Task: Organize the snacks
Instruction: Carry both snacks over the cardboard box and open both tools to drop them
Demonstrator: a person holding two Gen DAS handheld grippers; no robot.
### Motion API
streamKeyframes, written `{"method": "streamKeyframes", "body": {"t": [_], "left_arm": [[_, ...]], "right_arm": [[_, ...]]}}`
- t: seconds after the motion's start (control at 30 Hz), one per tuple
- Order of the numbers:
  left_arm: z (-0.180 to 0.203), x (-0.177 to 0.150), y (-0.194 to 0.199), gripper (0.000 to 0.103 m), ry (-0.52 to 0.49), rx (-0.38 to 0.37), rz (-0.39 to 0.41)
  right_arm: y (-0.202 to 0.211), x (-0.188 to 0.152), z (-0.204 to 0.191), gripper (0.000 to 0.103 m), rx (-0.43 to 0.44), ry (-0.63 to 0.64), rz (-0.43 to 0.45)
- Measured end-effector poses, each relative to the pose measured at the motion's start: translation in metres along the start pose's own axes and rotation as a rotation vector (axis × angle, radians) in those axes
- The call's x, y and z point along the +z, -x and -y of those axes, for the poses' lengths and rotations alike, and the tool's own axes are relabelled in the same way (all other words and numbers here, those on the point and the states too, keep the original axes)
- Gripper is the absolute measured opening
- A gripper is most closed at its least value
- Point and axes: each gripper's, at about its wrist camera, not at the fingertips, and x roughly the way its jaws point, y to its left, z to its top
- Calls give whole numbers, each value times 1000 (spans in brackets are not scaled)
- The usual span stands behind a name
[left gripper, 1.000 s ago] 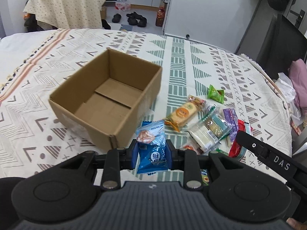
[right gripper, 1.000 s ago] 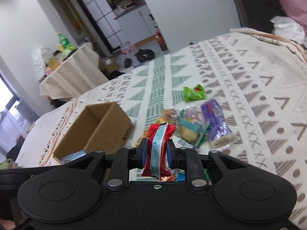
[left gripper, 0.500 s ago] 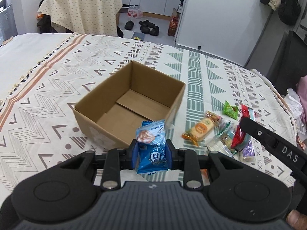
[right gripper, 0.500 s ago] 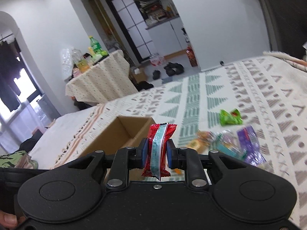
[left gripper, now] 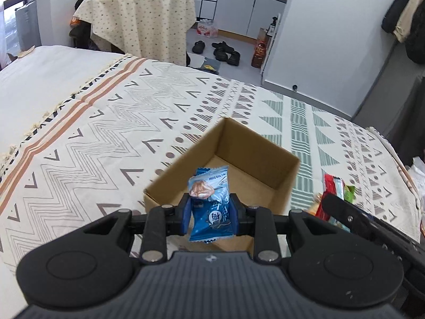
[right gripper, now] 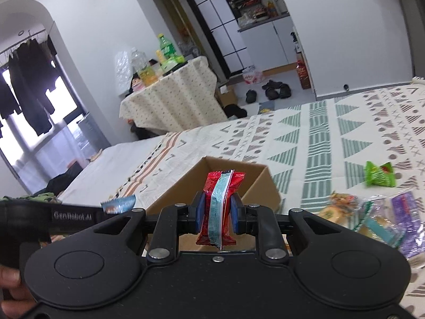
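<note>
Left gripper (left gripper: 211, 214) clenched on a small blue foil snack packet (left gripper: 211, 207), pads mid-body; right gripper (right gripper: 215, 214) clamped on a red crinkly wrapper with a pale blue seam (right gripper: 219, 207). Both packets likely light, soft, slippery film with crushable contents, so mid-body pinch suits. Left tool pitched steeply down, right shallower, both just near of the open brown cardboard box (left gripper: 281, 156) on the patterned bedspread (left gripper: 106, 133). Loose snack pile (right gripper: 372, 212) lies right.
</note>
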Motion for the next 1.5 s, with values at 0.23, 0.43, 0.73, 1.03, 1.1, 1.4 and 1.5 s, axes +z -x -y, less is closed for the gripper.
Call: {"method": "streamKeyframes", "body": {"t": [0.23,0.43,0.73,1.03,1.1,1.4,1.5], "left_arm": [[-15,13,-28,28,10,-7,-15],[-23,16,-54,28,28,-24,-51],[-41,6,-84,29,74,-26,-135],[-49,-7,-82,33,129,-21,-175],[-50,-9,-80,33,144,-26,-185],[-43,-19,-66,38,185,-53,-216],[-40,-22,-59,44,180,-43,-221]], "right_arm": [[-16,2,-10,20,22,5,-26],[-30,1,-16,20,38,2,-50],[-58,-7,-23,21,82,-33,-122],[-68,-24,-31,21,76,-21,-223],[-67,-26,-34,21,69,-3,-231],[-59,-25,-35,23,-6,43,-243],[-57,-25,-31,24,0,17,-258]]}}
